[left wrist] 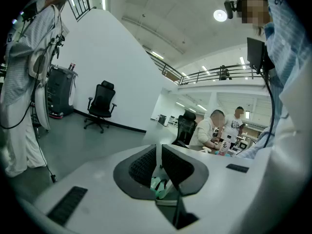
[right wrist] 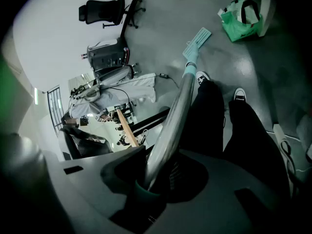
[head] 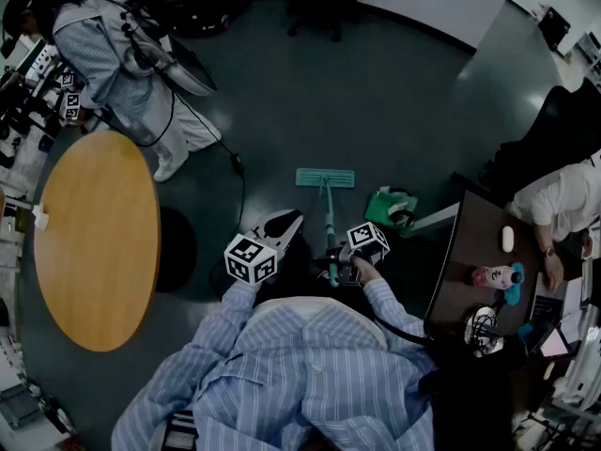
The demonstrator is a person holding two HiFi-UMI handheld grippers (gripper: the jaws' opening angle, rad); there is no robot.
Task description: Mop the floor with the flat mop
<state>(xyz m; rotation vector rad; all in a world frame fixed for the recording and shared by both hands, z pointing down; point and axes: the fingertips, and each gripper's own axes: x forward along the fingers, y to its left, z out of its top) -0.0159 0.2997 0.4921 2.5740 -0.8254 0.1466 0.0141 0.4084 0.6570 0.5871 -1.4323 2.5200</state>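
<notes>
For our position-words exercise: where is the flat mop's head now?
Head view, centre: the mop head lies on the floor, just left of the green bag, beyond the right gripper holding its handle.

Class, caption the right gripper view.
Right gripper shut on the flat mop pole, mop head on the floor.

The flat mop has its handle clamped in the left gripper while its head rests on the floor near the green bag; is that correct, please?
Not quite: it is the right gripper that is clamped on the flat mop handle, as the right gripper view shows. The head does rest on the floor near the green bag.
</notes>
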